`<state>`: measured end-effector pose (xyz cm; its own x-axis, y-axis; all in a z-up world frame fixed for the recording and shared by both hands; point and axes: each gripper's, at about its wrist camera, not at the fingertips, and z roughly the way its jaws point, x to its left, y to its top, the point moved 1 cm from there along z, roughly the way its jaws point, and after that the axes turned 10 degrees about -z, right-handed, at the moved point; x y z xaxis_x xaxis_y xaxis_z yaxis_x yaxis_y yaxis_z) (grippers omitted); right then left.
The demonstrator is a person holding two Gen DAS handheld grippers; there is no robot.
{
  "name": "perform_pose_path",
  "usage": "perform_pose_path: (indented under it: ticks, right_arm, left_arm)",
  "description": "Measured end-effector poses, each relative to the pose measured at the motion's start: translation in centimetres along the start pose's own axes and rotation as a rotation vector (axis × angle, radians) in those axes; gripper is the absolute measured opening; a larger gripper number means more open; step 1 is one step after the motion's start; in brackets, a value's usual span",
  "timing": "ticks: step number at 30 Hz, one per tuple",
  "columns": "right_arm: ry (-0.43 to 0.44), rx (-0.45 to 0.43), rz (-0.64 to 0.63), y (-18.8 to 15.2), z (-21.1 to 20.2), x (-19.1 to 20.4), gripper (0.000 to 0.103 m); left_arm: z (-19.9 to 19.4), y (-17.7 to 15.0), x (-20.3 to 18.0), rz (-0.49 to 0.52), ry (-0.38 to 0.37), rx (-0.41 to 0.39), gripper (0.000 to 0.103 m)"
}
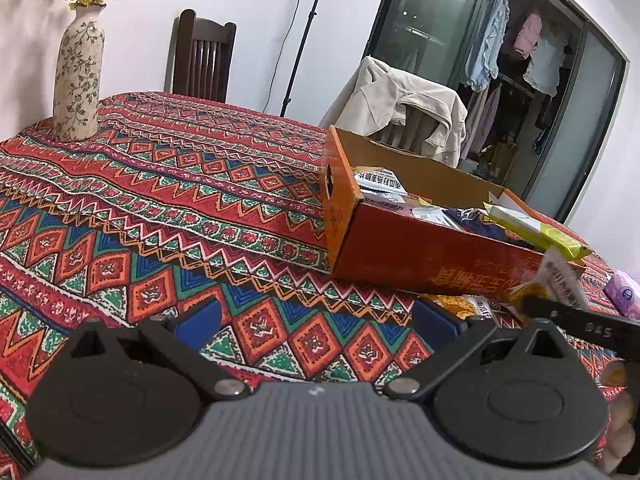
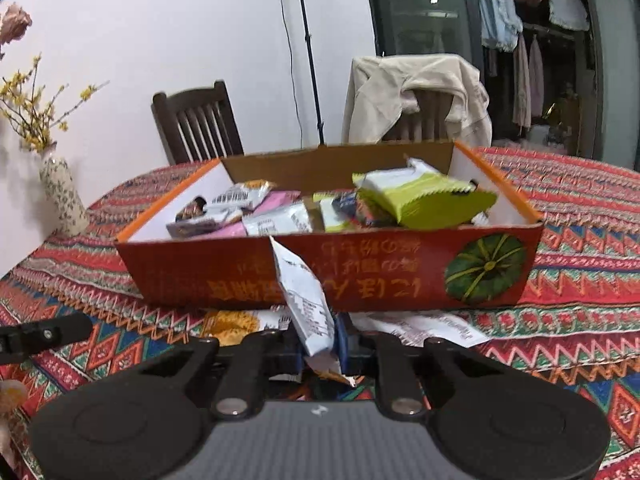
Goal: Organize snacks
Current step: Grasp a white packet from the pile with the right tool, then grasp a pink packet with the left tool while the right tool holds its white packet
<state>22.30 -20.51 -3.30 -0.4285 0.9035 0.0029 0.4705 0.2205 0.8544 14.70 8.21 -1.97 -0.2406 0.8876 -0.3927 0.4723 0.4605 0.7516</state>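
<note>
From the left wrist camera, the left gripper [image 1: 316, 316] points gently downward over the table's red, blue and green zigzag-patterned cloth [image 1: 168, 184], its two blue-padded fingers [image 1: 198, 316] spread wide with nothing but cloth between them. Ahead of it and to the right stands the shallow red-and-orange cardboard box [image 1: 400, 252], one corner turned toward the camera, with wrapped snacks heaped inside. A yellow-green snack packet [image 1: 532, 228] leans over the box's near right rim. The cloth to the left runs bare up to a tall floral ceramic vase with yellow blossoms [image 1: 78, 76] at the table's far left corner. At the right edge of this view the right gripper [image 1: 560, 312] reaches in, with a white printed snack packet [image 1: 564, 276] standing up from its tip, just in front of the box's long wall.

From the right wrist camera, the right gripper [image 2: 320, 344] also tilts slightly down, its jaws drawn narrow and pinching the white printed snack packet [image 2: 306, 304], which rises upright and overlaps the box's near long wall [image 2: 200, 272]. More wrappers lie flat on the cloth between the gripper and that wall. The box sits broadside, its open top filled with mixed packets, the yellow-green one [image 2: 424, 200] uppermost at the right. Open cloth lies to either side of the box; a dark wooden chair [image 2: 196, 120] and a chair draped with a beige jacket [image 2: 416, 96] stand beyond the table's far edge.
</note>
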Motion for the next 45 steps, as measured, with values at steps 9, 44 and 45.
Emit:
perform_pose_path:
  ticks: [9, 44, 45]
  right_arm:
    - [-0.023, -0.077, 0.01, -0.9, -4.4, -0.6, 0.015]
    - [-0.062, -0.117, 0.039, -6.3, -11.3, -7.9, 0.015]
    - [-0.066, -0.119, 0.04, -6.3, -11.2, -8.2, 0.015]
  left_arm:
    - [0.2, 0.0, 0.0, 0.003, 0.021, 0.004, 0.103]
    - [-2.3, -8.0, -14.8, 0.147, 0.024, 0.105, 0.103]
    - [-2.1, -8.1, -15.3, 0.143, 0.034, 0.112, 0.103]
